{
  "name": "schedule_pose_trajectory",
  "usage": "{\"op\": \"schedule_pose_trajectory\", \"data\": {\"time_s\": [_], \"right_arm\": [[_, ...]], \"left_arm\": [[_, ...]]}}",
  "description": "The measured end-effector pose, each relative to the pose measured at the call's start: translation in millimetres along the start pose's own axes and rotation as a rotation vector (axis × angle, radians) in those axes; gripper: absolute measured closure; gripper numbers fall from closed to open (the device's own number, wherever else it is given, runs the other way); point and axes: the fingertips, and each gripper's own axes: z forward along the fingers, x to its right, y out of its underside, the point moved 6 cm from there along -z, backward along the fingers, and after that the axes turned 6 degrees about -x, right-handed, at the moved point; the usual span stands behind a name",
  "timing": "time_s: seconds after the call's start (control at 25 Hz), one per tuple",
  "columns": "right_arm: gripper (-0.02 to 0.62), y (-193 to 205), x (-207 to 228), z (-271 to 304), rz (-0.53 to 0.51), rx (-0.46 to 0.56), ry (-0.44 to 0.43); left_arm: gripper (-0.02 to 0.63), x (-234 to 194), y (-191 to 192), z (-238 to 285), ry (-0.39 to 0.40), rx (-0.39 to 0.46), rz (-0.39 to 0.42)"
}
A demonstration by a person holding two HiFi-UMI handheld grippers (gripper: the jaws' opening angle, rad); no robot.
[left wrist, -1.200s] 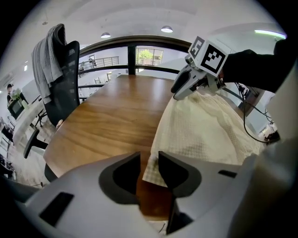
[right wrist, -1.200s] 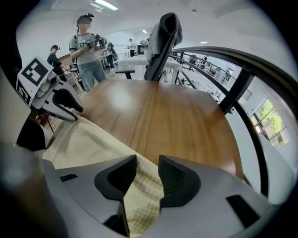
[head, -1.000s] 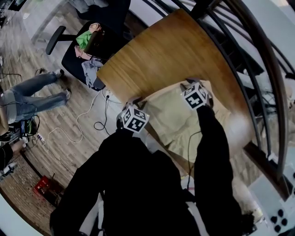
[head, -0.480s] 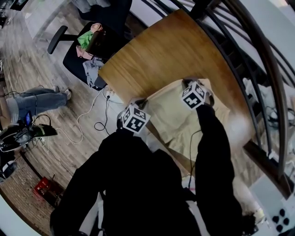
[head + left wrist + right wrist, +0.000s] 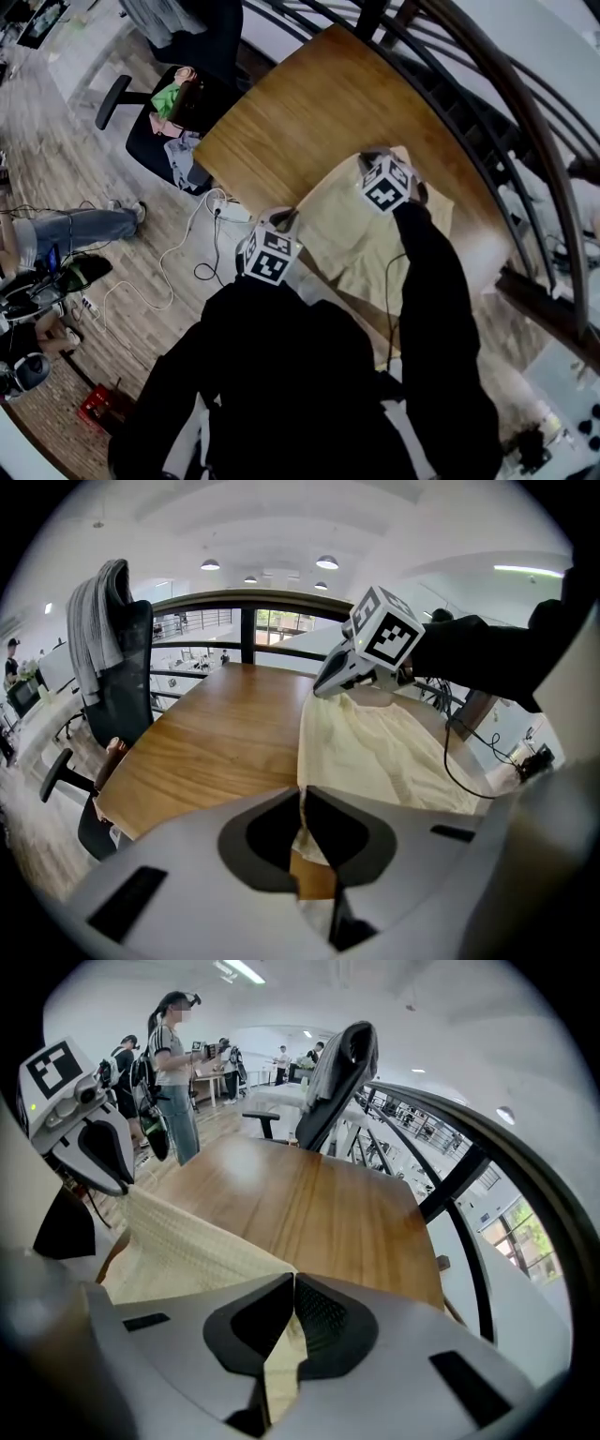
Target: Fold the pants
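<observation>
Left gripper (image 5: pixel 302 801): jaws are pressed together on a thin edge of the cream, waffle-textured cloth pants (image 5: pixel 375 752), a sliver of fabric being seen between the pads. Right gripper (image 5: pixel 292 1290): jaws likewise shut, with a strip of the same cloth pinched between them. A second ago both grippers were set low on the flat-lying pants. Since then both pairs of jaws have been closed and both grippers have been raised. The pants' edge on the person's left is now drawn up off the wood between the two grips, nearly taut, while the rest of the garment is left lying on the near right part of the rounded, brown wooden table (image 5: pixel 309 112). The grasp is therefore judged done and the lift begun. What remains is probably for this edge to be carried across onto the opposite side so that the pants are halved. A slip at either pinch would let the edge sag. No container is seen on the table. Beyond it, on the floor to the left, a black office chair (image 5: pixel 141 136) serves as one, with a loose heap of green, pink and grey clothes (image 5: pixel 176 108) piled on its seat. A small red crate (image 5: pixel 94 409) is noted farther off on the floor, its contents too small to be told.
</observation>
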Motion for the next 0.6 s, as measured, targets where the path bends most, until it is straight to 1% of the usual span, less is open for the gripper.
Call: {"op": "schedule_pose_trajectory", "data": {"time_s": [0.2,0.44,0.52,0.6], "right_arm": [[0.586,6,4,-20,0.012,0.024,0.023],[0.586,23,2,-38,0.036,0.04,0.042],[0.586,28,2,-42,0.053,0.045,0.023],[0.586,33,-1,-50,0.09,0.056,-0.014]], "left_arm": [[0.581,23,-7,-14,0.003,0.03,0.016],[0.58,49,-13,-22,0.008,0.051,0.044],[0.581,57,-14,-24,0.019,0.051,0.054],[0.58,67,-12,-29,0.029,0.037,0.065]]}}
